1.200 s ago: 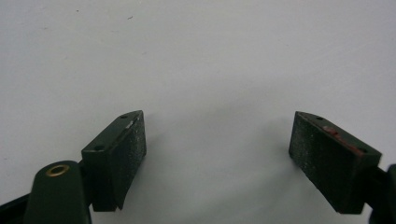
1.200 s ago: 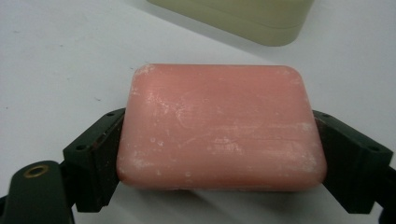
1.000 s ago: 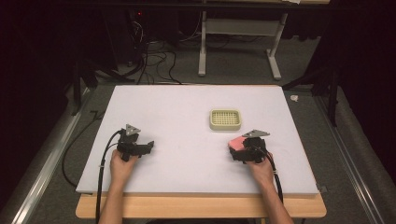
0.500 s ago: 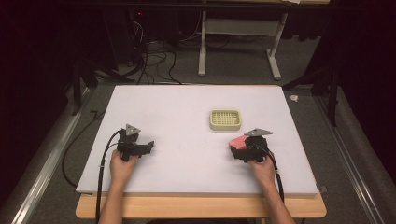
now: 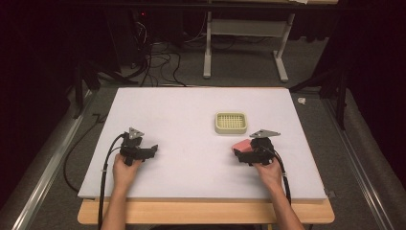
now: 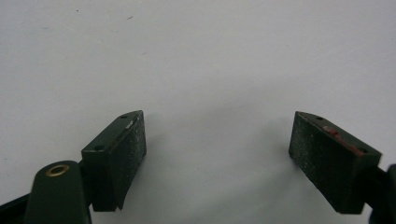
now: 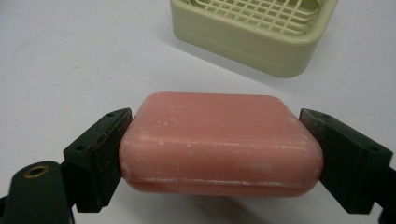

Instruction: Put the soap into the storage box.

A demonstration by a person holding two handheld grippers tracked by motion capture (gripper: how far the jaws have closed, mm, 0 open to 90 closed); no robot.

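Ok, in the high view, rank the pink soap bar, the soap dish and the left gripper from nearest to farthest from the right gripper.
1. Pink soap bar: between the jaws of the right gripper.
2. Soap dish: just beyond, toward the table's far side.
3. Left gripper: across the table, at its left.

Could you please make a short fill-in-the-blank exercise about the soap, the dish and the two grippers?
1. The right gripper is shut on a bar of soap whose colour is ____.
2. The jaws of the left gripper are ____, with nothing between them.
3. The top of the pale green soap dish is a ____ of small openings.
4. The soap dish lies nearer to the ____ gripper.

Missing words: pink; open; grid; right
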